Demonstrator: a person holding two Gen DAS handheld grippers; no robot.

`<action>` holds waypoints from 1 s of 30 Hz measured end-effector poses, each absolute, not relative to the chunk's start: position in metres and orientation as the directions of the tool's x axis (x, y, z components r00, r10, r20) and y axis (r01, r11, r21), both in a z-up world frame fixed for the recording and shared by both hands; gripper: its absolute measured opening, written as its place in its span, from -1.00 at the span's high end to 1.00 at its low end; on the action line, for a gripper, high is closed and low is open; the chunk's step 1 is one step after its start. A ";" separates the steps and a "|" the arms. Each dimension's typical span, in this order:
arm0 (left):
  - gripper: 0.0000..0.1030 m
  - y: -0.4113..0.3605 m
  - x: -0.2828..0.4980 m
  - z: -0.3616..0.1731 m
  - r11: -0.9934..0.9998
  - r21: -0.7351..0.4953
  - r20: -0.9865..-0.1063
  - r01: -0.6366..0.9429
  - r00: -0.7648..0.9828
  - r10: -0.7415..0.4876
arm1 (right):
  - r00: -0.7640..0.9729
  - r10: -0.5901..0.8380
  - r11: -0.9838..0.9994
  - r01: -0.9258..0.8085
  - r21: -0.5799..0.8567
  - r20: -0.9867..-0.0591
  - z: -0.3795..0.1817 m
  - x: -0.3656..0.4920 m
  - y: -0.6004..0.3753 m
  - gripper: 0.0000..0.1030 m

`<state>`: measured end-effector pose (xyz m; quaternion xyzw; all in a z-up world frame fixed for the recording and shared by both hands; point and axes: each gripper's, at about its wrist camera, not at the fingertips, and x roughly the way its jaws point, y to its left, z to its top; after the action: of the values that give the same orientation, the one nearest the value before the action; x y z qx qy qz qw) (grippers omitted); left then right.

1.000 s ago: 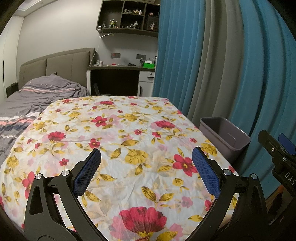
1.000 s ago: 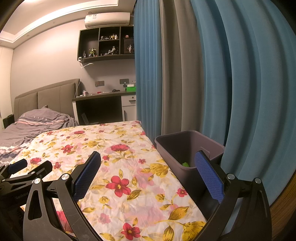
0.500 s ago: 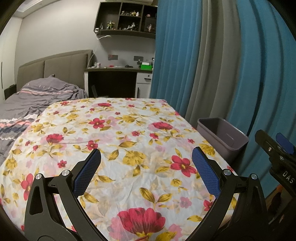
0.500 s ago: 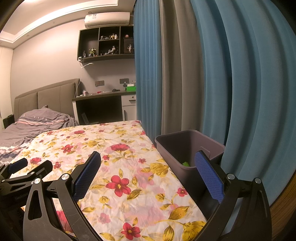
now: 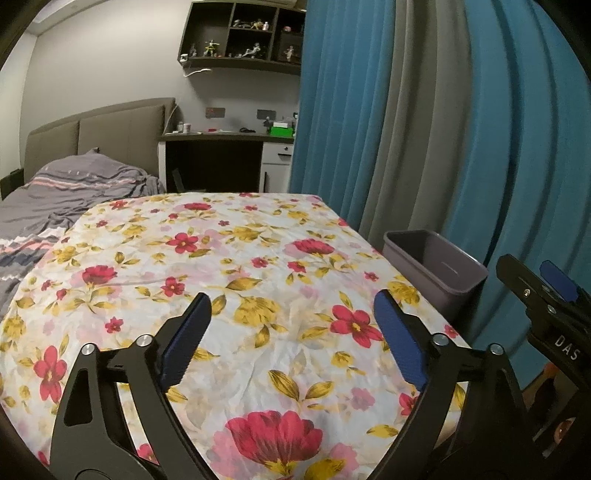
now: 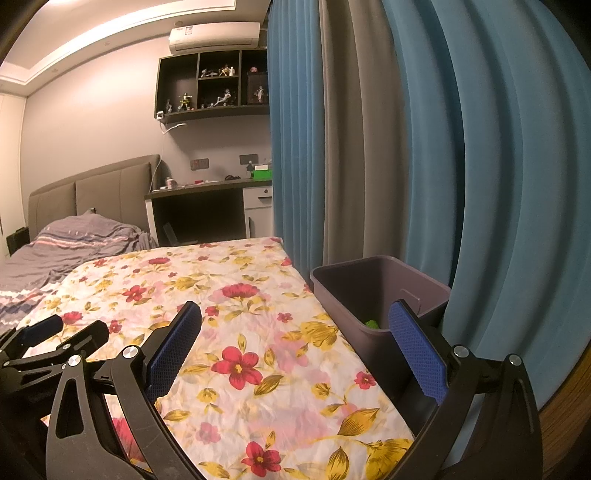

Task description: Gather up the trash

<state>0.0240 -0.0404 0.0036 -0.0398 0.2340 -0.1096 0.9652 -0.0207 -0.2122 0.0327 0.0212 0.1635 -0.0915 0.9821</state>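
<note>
A grey plastic bin (image 5: pixel 439 266) (image 6: pixel 373 291) stands beside the right edge of a table covered by a floral cloth (image 5: pixel 236 280) (image 6: pixel 236 314). A small green scrap (image 6: pixel 372 324) lies in the bin's bottom. My left gripper (image 5: pixel 291 306) hovers over the cloth's near end, its jaws closing with nothing between them. My right gripper (image 6: pixel 295 317) stands open over the table's right edge, its right finger (image 6: pixel 413 347) in front of the bin, and it holds nothing. No loose trash shows on the cloth.
Blue and grey curtains (image 5: pixel 424 129) hang close behind the bin. A bed with grey bedding (image 5: pixel 74 192) lies to the left. A dark desk (image 5: pixel 221 155) and a wall shelf with figurines (image 5: pixel 243 33) stand at the far wall.
The left gripper's fingers have drawn slightly inward. The left view has tipped up a little. The right gripper has not moved.
</note>
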 end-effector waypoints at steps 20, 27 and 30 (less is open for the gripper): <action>-0.61 -0.035 0.023 0.008 0.980 -0.114 -0.429 0.160 0.882 -0.194 | 0.931 -0.173 0.982 0.186 0.012 -0.323 0.034 -0.021 -0.211 -0.89; -0.72 -0.036 0.023 0.008 0.981 -0.101 -0.428 0.167 0.883 -0.194 | 0.932 -0.173 0.982 0.187 0.015 -0.319 0.035 -0.021 -0.209 -0.89; -0.78 -0.036 0.025 0.007 0.980 -0.106 -0.446 0.166 0.873 -0.196 | 0.932 -0.177 0.981 0.193 0.021 -0.315 0.035 -0.020 -0.206 -0.89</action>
<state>0.0252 -0.0360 0.0067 -0.0321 0.2337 -0.0938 0.9672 -0.0203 -0.2062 0.0352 0.0256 0.1580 -0.0943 0.9826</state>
